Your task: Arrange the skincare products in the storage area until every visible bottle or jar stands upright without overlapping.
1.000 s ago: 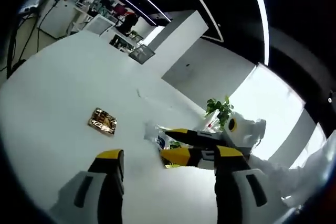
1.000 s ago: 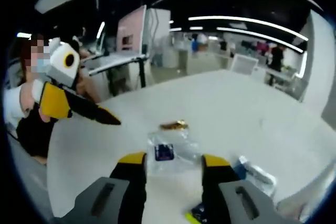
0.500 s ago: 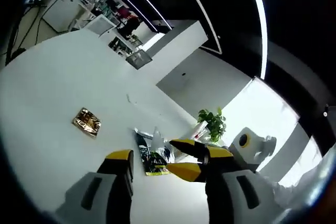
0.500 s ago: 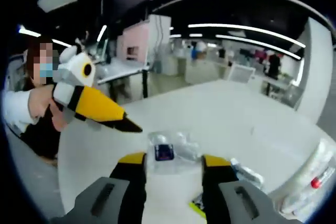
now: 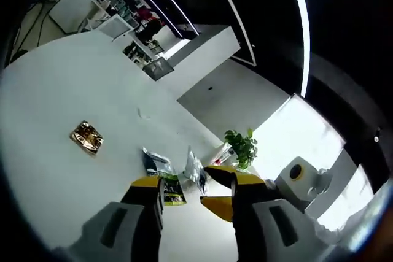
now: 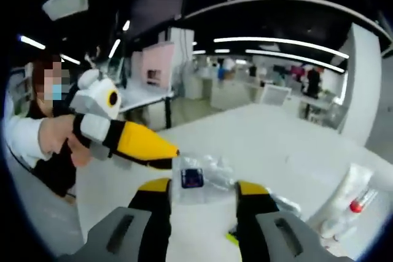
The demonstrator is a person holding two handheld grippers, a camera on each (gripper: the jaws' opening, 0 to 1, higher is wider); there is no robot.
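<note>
- Between my right gripper (image 6: 196,196) jaws, pinched: clear sachet (image 6: 198,179), lifted higher off white table (image 6: 270,133) than before.
- At 9 o'clock, left gripper (image 6: 147,148) has closed in; its jaws are spread, empty.
- Gold packet (image 5: 86,137) and dark sachets (image 5: 161,173) lie flat; arranging barely started.

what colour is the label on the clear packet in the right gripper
Dark blue, on the clear packet; best in the right gripper view.
</note>
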